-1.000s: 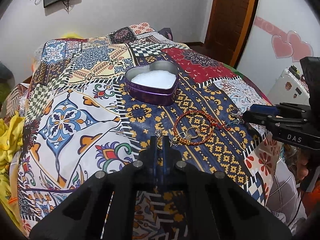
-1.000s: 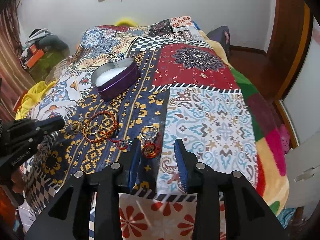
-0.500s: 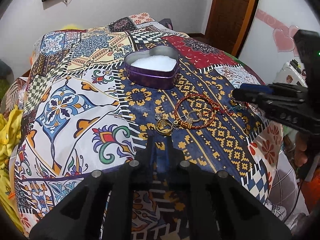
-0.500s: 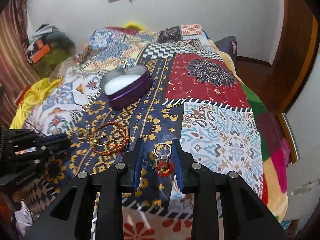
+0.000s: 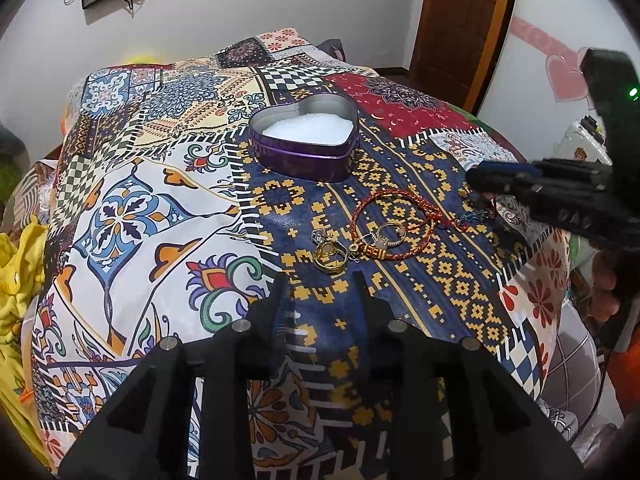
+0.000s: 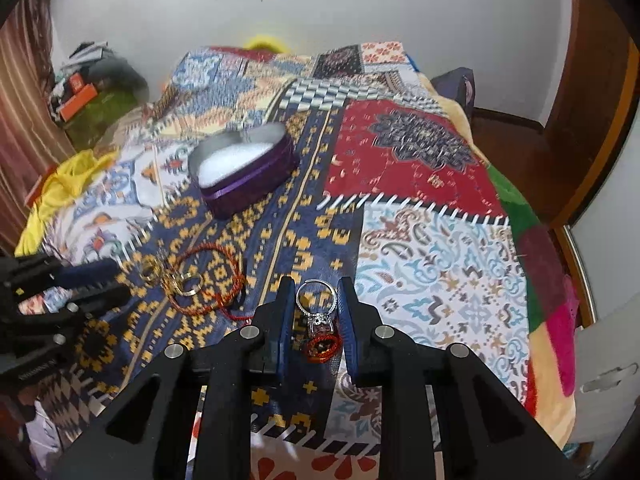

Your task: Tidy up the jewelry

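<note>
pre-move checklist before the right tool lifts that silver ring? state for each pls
1. Silver ring between the right tool fingers: ok, and its jaws have just been closing.
2. Pads pressing on the ring: cannot tell; a thin gap seems to show on both sides.
3. Red cord loop under the ring free of the fingers: not ok, it lies between them and may come along.
4. Heart tin open and ready to receive: ok, lid off, white padding showing.
5. Left tool empty: ok, jaws have just been opening, nothing between them; gold ring lies on the bedspread just ahead.
6. Red bracelet clear of both tools: ok.
</note>
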Demonstrator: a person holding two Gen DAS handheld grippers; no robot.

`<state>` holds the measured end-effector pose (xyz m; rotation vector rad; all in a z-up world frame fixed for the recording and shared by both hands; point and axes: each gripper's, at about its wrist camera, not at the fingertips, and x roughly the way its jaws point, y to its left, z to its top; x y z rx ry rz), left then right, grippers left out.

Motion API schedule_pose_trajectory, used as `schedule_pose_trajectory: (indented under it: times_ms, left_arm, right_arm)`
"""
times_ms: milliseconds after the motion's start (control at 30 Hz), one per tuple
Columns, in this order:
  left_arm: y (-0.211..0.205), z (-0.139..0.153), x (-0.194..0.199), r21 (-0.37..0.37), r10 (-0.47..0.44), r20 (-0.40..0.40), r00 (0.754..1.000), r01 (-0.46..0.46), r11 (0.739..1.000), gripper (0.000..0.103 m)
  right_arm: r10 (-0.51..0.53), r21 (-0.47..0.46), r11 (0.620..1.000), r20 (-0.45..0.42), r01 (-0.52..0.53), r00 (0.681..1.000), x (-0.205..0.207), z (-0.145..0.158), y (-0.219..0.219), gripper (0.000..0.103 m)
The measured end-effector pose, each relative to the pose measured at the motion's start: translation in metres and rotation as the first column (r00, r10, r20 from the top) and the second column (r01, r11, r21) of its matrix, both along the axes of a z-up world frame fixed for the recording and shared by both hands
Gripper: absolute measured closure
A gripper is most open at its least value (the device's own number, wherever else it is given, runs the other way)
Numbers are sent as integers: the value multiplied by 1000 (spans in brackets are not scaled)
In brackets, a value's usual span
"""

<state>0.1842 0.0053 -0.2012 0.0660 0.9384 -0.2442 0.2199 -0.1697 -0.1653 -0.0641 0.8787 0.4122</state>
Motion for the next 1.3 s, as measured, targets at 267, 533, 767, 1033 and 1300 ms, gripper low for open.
schedule_pose_trajectory:
  times_ms: [267, 533, 767, 1033, 1300]
  left_arm:
    - [-4, -5, 12, 5, -12, -9, 1000, 12, 1000, 74]
    - [-13, -11, 22, 7, -22, -12, 1000, 22, 1000, 79]
    - [-7, -6, 18, -9, -1, 14, 1000, 1, 1000, 84]
    - [2, 15, 6, -23, 24, 60, 998, -23, 999, 84]
    - [6, 37, 9, -28, 38, 119, 992, -35, 999, 84]
  right_arm:
    - [-31, 49, 998, 83, 27, 996, -6, 31, -7, 84]
    - [-47, 70, 997, 111, 40, 993, -7, 41, -11, 84]
    - [-37, 65, 997, 88, 32, 995, -9, 34, -11, 84]
    - [-19, 65, 998, 86, 14, 996, -11, 37, -6, 84]
    - [1, 82, 997, 132, -12, 991, -10, 55, 5, 84]
